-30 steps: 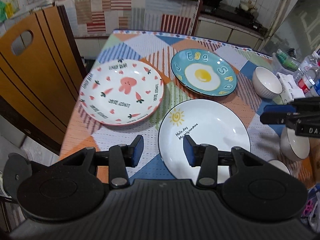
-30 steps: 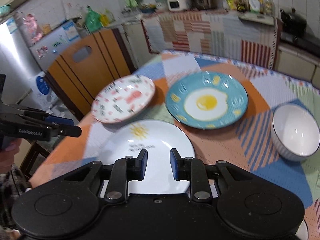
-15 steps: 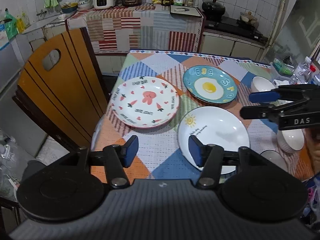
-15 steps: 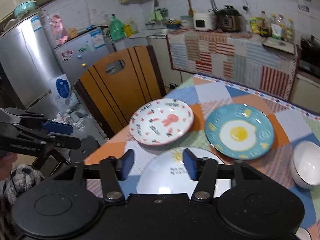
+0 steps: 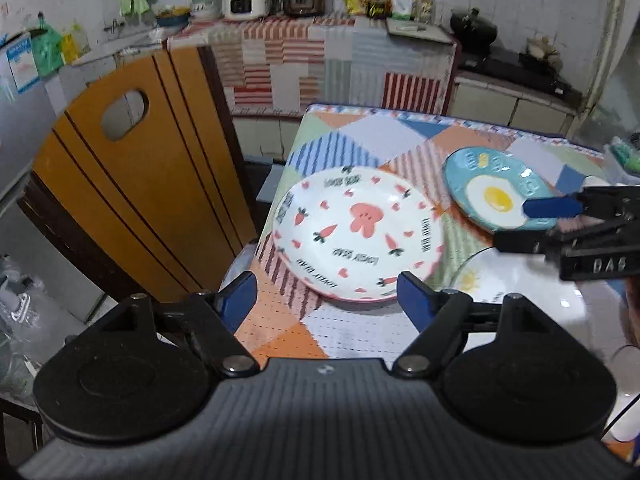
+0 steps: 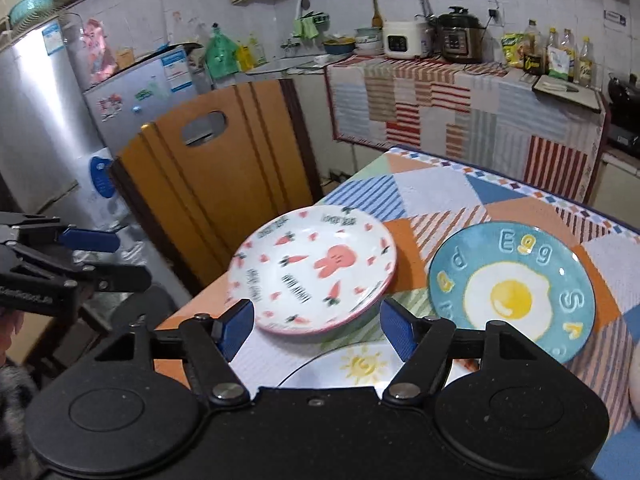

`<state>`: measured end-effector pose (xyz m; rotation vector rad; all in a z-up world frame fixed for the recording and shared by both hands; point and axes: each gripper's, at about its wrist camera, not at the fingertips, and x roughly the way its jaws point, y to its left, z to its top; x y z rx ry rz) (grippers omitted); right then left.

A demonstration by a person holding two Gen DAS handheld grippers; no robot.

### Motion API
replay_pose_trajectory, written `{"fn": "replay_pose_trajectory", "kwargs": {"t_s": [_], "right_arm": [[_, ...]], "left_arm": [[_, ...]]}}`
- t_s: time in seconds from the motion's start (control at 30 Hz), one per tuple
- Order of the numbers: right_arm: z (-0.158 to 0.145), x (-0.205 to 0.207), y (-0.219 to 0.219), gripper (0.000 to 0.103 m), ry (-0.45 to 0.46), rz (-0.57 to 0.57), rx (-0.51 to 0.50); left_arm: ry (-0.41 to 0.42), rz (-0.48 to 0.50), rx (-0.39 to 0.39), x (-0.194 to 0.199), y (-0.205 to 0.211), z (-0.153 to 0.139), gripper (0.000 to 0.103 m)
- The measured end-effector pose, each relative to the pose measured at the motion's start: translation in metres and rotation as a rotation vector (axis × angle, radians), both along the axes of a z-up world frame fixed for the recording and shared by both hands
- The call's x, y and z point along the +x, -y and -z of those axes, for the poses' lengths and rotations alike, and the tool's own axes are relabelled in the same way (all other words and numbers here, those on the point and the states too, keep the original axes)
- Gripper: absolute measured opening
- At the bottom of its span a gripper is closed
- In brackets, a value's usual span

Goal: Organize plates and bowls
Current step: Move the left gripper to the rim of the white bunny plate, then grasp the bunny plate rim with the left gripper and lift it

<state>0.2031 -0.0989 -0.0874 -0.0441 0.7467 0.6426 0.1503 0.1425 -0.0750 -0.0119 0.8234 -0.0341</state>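
Three plates lie on the patchwork tablecloth (image 5: 360, 132): a white plate with a pink rabbit and carrots (image 5: 356, 236) (image 6: 312, 272) at the left edge, a blue fried-egg plate (image 5: 496, 196) (image 6: 512, 292) to its right, and a white plate with a sun (image 5: 520, 284) (image 6: 360, 368) nearest me. My left gripper (image 5: 326, 296) hovers before the rabbit plate's near rim, its jaws opening with nothing held. My right gripper (image 6: 316, 326) also faces the rabbit plate from above the sun plate, its jaws opening and empty. Each gripper shows in the other's view: right gripper (image 5: 532, 226), left gripper (image 6: 116, 260).
An orange wooden chair back (image 5: 140, 200) (image 6: 224, 184) stands close against the table's left side. A white bowl (image 6: 634, 376) peeks in at the right edge. Behind are a cloth-draped counter (image 6: 460, 104) with cookers and bottles, and a silver fridge (image 6: 40, 120).
Both grippers have swung left, from over the sun plate to facing the rabbit plate. Both pairs of jaws have spread much wider. The plates have not moved.
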Motion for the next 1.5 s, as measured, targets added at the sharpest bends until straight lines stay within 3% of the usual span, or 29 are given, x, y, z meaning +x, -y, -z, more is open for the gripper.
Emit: {"fn": "replay_pose_trajectory", "kwargs": {"t_s": [0.1,0.3,0.5,0.67,0.83,0.97,1.03,1.07,1.13,1.17,1.23,1.4,1.5], "right_arm": [[0.012,0.012,-0.001,0.075,-0.022,0.066,0.015],[0.026,0.025,-0.001,0.075,-0.05,0.056,-0.009],[0.036,0.048,-0.007,0.074,-0.171,0.019,0.035],[0.057,0.068,-0.016,0.072,-0.235,0.047,0.072],[0.071,0.084,-0.022,0.064,-0.282,0.086,0.072],[0.08,0.087,-0.021,0.064,-0.297,0.136,0.088],[0.084,0.088,-0.022,0.056,-0.285,0.132,0.078],[0.085,0.088,-0.021,0.052,-0.274,0.13,0.078],[0.086,0.09,-0.021,0.022,-0.247,0.137,0.079],[0.088,0.091,-0.021,0.016,-0.229,0.152,0.062],[0.091,0.093,-0.017,0.016,-0.224,0.137,0.083],[0.105,0.108,-0.021,0.021,-0.351,0.128,0.124],[0.103,0.104,-0.029,0.022,-0.301,0.123,0.085]], "left_arm": [[-0.009,0.023,-0.003,0.019,-0.007,0.017,0.076],[-0.092,-0.012,-0.032,0.069,-0.012,0.048,0.076],[-0.18,-0.03,-0.197,0.107,-0.035,0.072,0.072],[-0.211,-0.058,-0.235,0.119,-0.038,0.091,0.068],[-0.233,-0.049,-0.214,0.12,-0.039,0.108,0.063],[-0.251,-0.072,-0.262,0.121,-0.045,0.119,0.05],[-0.258,-0.073,-0.256,0.125,-0.045,0.12,0.044],[-0.27,-0.078,-0.254,0.129,-0.046,0.119,0.034],[-0.285,-0.096,-0.263,0.135,-0.05,0.12,0.024],[-0.29,-0.103,-0.274,0.137,-0.052,0.12,0.023],[-0.295,-0.106,-0.298,0.137,-0.056,0.12,0.021],[-0.274,-0.099,-0.283,0.132,-0.053,0.12,0.021],[-0.263,-0.092,-0.277,0.129,-0.052,0.12,0.021]]}}
